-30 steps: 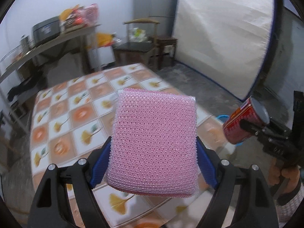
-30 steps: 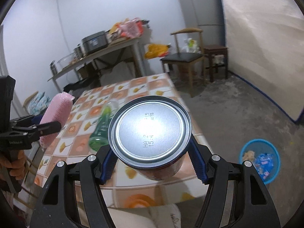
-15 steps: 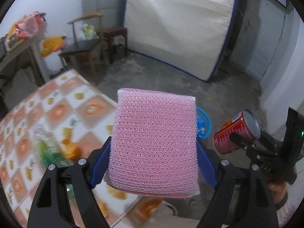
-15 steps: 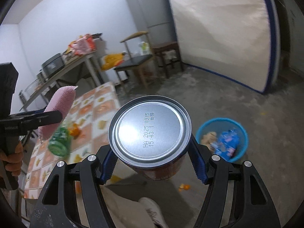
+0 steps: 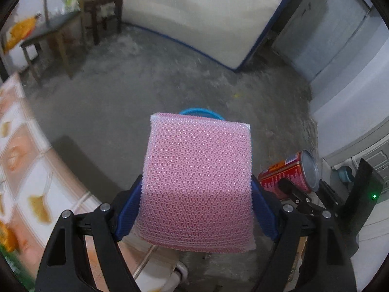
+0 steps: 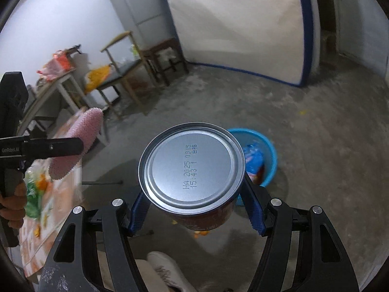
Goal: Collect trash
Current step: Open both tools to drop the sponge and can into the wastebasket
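Note:
My left gripper (image 5: pixel 197 209) is shut on a pink mesh sponge (image 5: pixel 198 182) that fills the middle of the left wrist view; just above the sponge's top edge peeks the rim of a blue trash bin (image 5: pixel 201 112) on the floor. My right gripper (image 6: pixel 194 194) is shut on a red can (image 6: pixel 192 168), its silver end facing the camera. The blue trash bin (image 6: pixel 268 155) holds wrappers and lies just right of and behind the can. In the left wrist view the can (image 5: pixel 289 174) sits at lower right. From the right wrist camera, the sponge (image 6: pixel 77 143) is at left.
A table with an orange-patterned cloth (image 5: pixel 22 160) runs along the left, with green and orange scraps (image 6: pixel 36 189) on it. A wooden chair (image 6: pixel 126 73) and stool stand at the back, a large white mattress (image 5: pixel 201 12) leans on the wall. A shoe (image 6: pixel 167 267) is below.
Both grippers have swung away from the table toward the floor and tilted down, each still holding its item. The blue bin now lies straight ahead and closer in both views.

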`<state>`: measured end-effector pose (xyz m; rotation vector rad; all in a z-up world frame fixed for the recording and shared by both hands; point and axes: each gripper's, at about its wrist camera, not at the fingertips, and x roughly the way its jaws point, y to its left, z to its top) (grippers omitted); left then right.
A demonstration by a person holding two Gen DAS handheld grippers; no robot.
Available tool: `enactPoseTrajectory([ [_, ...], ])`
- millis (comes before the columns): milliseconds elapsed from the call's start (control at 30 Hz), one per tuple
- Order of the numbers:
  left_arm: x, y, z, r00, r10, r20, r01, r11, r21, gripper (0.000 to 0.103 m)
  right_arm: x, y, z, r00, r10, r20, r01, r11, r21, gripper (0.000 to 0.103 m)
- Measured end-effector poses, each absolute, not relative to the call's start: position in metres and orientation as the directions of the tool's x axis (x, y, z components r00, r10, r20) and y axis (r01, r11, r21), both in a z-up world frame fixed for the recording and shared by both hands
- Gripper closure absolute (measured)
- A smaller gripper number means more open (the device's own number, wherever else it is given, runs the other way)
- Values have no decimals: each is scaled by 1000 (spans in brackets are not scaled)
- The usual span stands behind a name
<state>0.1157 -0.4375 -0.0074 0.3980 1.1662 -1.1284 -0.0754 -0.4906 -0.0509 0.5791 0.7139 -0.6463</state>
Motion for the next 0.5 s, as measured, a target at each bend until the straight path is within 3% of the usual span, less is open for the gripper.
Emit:
enactPoseTrajectory([
  [500, 151, -583, -108, -151, -381, -912, 772, 530, -350, 22, -44, -605, -126, 468, -260, -845, 810, 509, 292, 39],
])
